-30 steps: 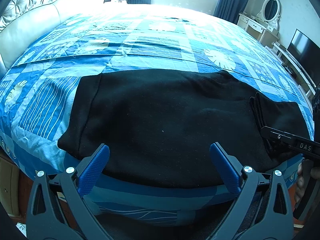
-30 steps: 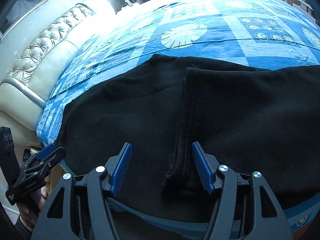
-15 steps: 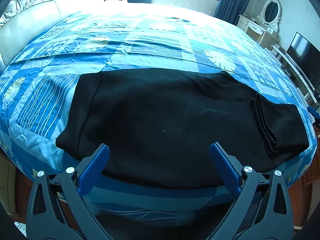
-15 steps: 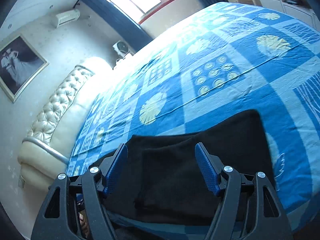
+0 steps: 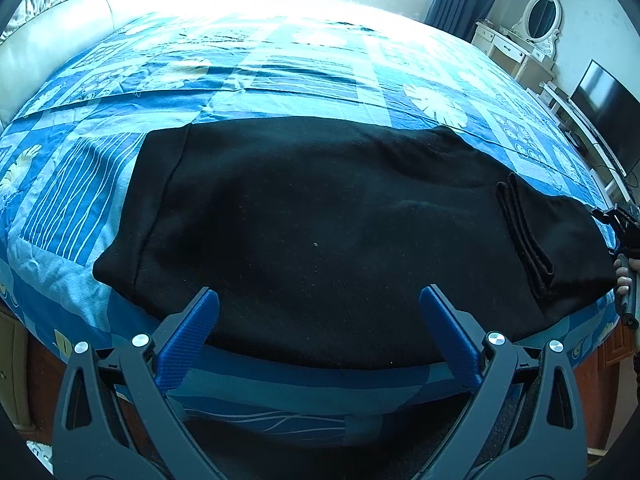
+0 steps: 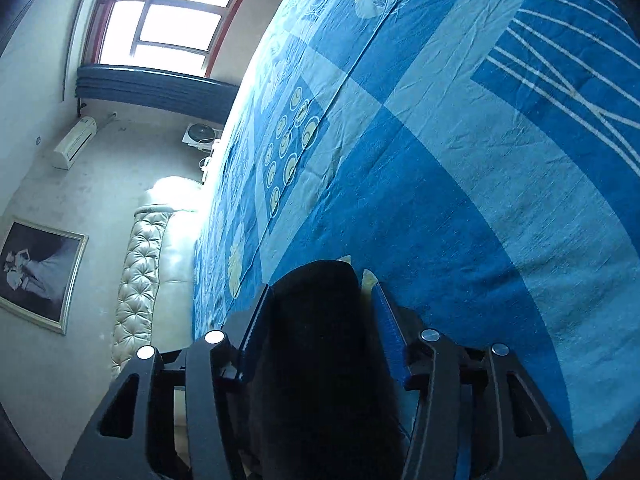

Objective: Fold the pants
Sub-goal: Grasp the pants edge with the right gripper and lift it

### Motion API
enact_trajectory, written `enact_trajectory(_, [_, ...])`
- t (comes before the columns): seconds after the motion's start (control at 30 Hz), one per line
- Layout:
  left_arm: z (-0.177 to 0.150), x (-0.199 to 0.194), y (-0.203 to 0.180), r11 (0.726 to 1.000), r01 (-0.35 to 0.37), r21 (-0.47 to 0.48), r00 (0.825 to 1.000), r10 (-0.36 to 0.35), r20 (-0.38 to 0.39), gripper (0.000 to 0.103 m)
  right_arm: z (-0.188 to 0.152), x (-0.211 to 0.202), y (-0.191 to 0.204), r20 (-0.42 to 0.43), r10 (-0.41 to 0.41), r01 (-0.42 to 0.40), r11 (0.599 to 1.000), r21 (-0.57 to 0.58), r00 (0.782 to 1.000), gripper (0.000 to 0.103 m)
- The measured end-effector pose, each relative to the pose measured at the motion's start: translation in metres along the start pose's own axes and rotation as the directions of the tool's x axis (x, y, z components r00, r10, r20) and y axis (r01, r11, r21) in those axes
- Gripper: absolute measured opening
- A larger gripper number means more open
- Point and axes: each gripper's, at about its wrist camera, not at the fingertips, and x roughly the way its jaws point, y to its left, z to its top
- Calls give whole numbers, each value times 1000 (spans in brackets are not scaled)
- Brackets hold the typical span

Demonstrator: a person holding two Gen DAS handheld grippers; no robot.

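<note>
Black pants [image 5: 320,232] lie flat across the near edge of a bed with a blue patterned cover [image 5: 280,64], with a folded-over cuff end [image 5: 524,236] at the right. My left gripper [image 5: 318,312] is open and empty, held just above the near edge of the pants. My right gripper [image 6: 318,280] is tilted sideways at the right end of the pants, and black pants fabric [image 6: 320,340] fills the gap between its fingers; they stand a little apart. In the left wrist view the right gripper [image 5: 624,232] shows at the far right edge by the pants' end.
A tufted cream headboard [image 5: 60,12] is at the left. A white dresser with mirror [image 5: 528,36] and a TV [image 5: 608,112] stand at the right. A window with dark curtains [image 6: 168,20] is on the far wall.
My right gripper has moved from over the folded cuff to the right end of the pants, rolled sideways, and its fingers have narrowed around the fabric. My left gripper has barely moved.
</note>
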Motion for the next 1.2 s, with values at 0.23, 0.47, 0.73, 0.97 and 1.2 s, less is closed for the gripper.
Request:
enact_trajectory(0.23, [-1,6,-1,1000,7,6,1000,-6,-17,100,-6,7,0,-7,-70,70,996,-49,998,27])
enact_trajectory(0.47, [-2,3,-2,1000,-1,19,1000,1,-6,100,-23,-26,-18,6,94,-94,995,37,996,37])
enact_trajectory(0.73, [-1,1,1,1000,11,-7,1000,-11,-12,100,-75,-63,-49,-23,187,-183,977,106,982,42])
enact_trajectory(0.97, [-3,2,-4,1000,-2,21,1000,2,-8,100,-90,-53,-39,-28,-13,13,1000,-3,1000,25])
enact_trajectory(1.2, [-3,2,-3,999,-19,29,1000,19,1,100,-86,-68,-12,8,-83,83,995,-56,997,34])
